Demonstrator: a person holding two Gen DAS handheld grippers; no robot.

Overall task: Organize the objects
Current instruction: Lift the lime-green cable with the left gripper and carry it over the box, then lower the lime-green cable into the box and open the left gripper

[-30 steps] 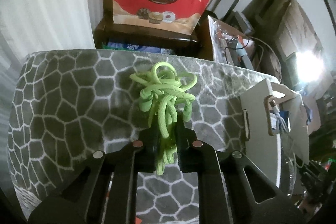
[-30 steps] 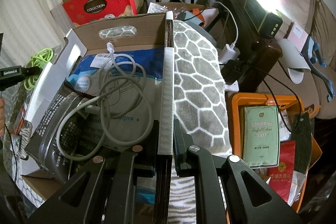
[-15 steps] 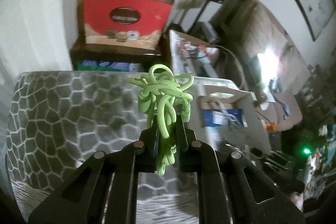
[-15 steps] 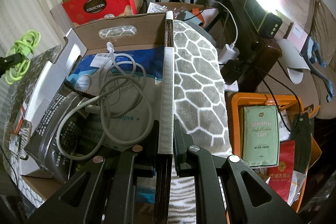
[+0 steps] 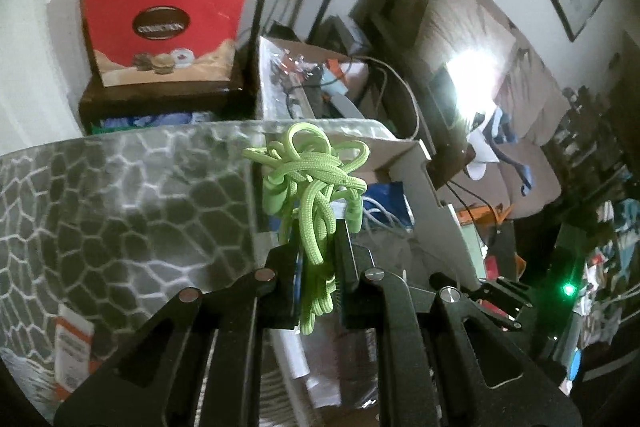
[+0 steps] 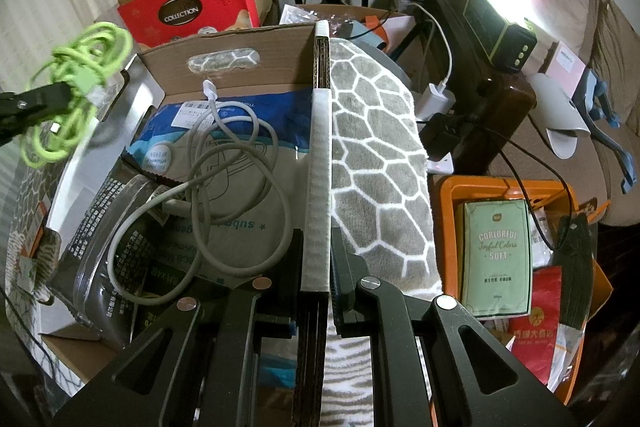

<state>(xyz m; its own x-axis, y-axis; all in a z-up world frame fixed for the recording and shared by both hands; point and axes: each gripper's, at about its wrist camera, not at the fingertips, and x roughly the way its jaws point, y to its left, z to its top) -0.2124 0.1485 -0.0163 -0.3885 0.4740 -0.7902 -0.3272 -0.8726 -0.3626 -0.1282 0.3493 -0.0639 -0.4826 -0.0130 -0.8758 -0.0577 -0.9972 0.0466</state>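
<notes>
My left gripper is shut on a tangled lime-green cord and holds it in the air over the left edge of an open cardboard box. The right wrist view shows that cord at the far left, above the box's left flap. My right gripper is shut on the box's right wall. Inside the box lie a grey coiled cable, a blue-and-white packet and a dark foil pouch.
A grey honeycomb-patterned blanket covers the surface under and around the box. A red gift box stands behind. An orange bin with packets sits at the right, near a power strip and cables.
My left gripper has carried the green cord up and to the right, from over the blanket to above the box's left edge. The right gripper has held still on the box wall.
</notes>
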